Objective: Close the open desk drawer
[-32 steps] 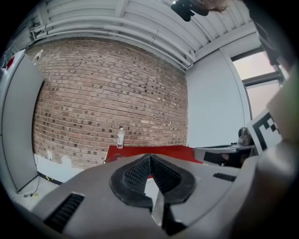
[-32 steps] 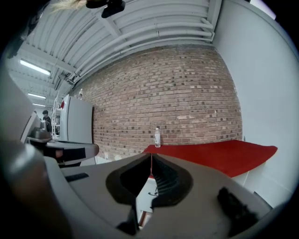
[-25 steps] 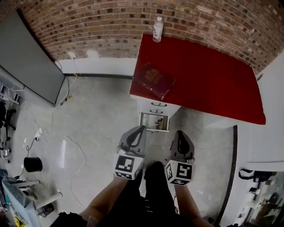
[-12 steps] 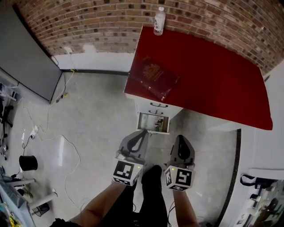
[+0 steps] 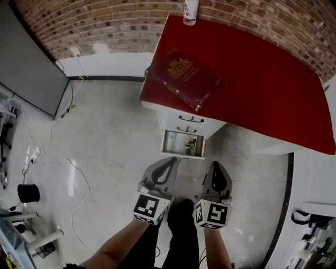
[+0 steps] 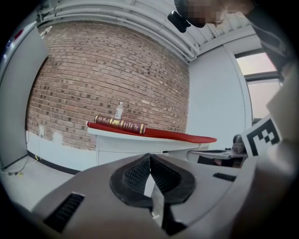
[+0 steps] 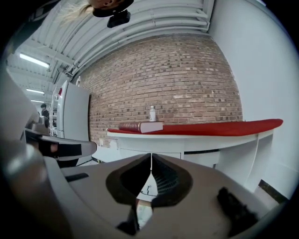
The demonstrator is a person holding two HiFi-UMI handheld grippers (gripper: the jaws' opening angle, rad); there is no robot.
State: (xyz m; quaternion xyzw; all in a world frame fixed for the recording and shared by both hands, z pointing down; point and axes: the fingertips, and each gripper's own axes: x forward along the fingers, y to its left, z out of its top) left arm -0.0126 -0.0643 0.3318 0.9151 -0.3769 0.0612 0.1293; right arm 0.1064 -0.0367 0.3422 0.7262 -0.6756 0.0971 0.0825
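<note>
A white desk with a red top [image 5: 262,73] stands against the brick wall. Its lowest drawer [image 5: 182,144] is pulled out, and papers show inside it. Above it are two shut drawers with dark handles [image 5: 189,120]. My left gripper [image 5: 169,164] hangs just short of the open drawer's front, jaws shut on nothing. My right gripper [image 5: 217,169] is beside it to the right, also shut and empty. In the left gripper view the desk [image 6: 140,140] lies ahead; in the right gripper view the desk [image 7: 187,140] is ahead too.
A dark red book [image 5: 184,79] lies on the desk's left corner, and a water bottle [image 5: 190,11] stands at the back edge. A grey board [image 5: 26,63] leans at the left wall. Cables [image 5: 58,157] trail over the concrete floor. The person's legs [image 5: 178,231] are below the grippers.
The desk and its open drawer have come closer to both grippers as the person steps forward. Both grippers stay shut.
</note>
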